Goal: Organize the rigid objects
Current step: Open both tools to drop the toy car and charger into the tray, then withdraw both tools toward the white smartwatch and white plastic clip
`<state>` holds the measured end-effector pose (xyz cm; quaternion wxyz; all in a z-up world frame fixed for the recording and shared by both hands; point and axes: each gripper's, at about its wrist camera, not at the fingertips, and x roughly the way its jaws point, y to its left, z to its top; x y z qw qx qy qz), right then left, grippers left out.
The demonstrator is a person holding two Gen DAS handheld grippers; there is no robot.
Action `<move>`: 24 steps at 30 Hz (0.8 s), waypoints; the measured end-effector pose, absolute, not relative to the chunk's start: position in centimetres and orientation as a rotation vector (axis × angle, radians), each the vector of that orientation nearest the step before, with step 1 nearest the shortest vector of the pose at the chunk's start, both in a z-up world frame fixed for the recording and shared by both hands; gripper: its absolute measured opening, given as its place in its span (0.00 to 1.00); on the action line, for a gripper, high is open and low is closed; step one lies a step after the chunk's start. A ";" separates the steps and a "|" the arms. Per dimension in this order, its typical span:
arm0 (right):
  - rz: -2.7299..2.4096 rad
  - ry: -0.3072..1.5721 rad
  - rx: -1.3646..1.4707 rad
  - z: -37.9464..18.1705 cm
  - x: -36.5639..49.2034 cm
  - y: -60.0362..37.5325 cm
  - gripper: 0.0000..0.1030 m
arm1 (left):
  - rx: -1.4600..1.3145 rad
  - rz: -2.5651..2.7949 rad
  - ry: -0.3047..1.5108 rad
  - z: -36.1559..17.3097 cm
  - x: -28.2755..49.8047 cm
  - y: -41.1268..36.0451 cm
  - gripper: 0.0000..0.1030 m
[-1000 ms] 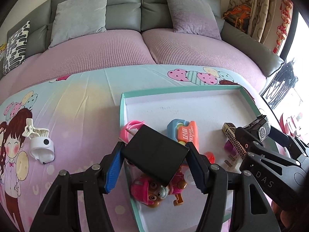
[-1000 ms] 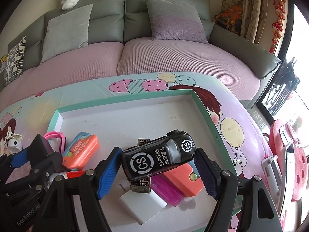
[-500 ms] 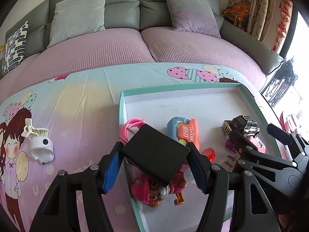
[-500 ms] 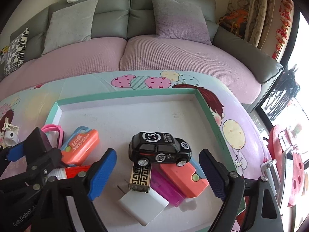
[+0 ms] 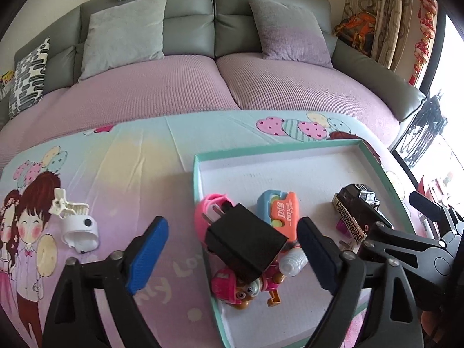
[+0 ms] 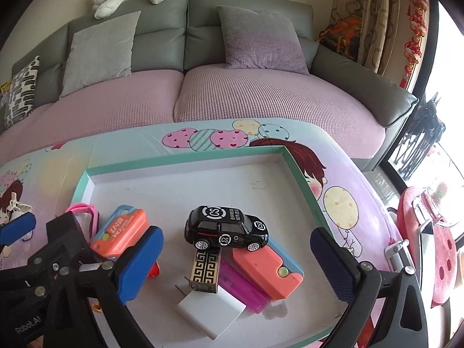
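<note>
A teal-rimmed tray (image 5: 200,191) (image 6: 298,179) lies on the cartoon-print tablecloth. My left gripper (image 5: 232,249) is open; a black charger block (image 5: 246,240) rests between its fingers on a pink toy figure (image 5: 229,287) at the tray's left edge. My right gripper (image 6: 237,261) is open and empty. A black toy car (image 6: 226,229) (image 5: 359,197) stands free on a gold-patterned box (image 6: 204,269) and an orange case (image 6: 264,269). A white charger (image 6: 208,313) and a magenta case (image 6: 240,288) lie beside them.
An orange and blue case (image 5: 281,211) (image 6: 121,232) and a pink band (image 5: 208,208) sit in the tray's left part. A white camera-shaped toy with a hair clip (image 5: 78,226) lies on the cloth left of the tray. A grey sofa (image 5: 203,29) stands behind the table.
My right gripper opened and let go of the black toy car, which now rests in the tray. My left gripper opened and released the black charger block onto the tray's left edge.
</note>
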<state>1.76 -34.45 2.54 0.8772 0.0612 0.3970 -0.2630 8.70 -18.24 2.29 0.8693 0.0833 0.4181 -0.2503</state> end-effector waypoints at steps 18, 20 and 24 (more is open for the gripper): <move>-0.483 0.825 0.140 2.3 2.5 -33.0 1.00 | 0.088 -0.301 0.848 3.5 11.3 -11.6 0.89; -0.468 0.827 0.133 2.3 2.8 -32.5 1.00 | 0.076 -0.281 0.850 3.4 11.6 -10.8 0.89; -0.433 0.832 0.130 2.1 3.3 -31.5 1.00 | 0.032 -0.228 0.843 3.2 12.3 -8.8 0.90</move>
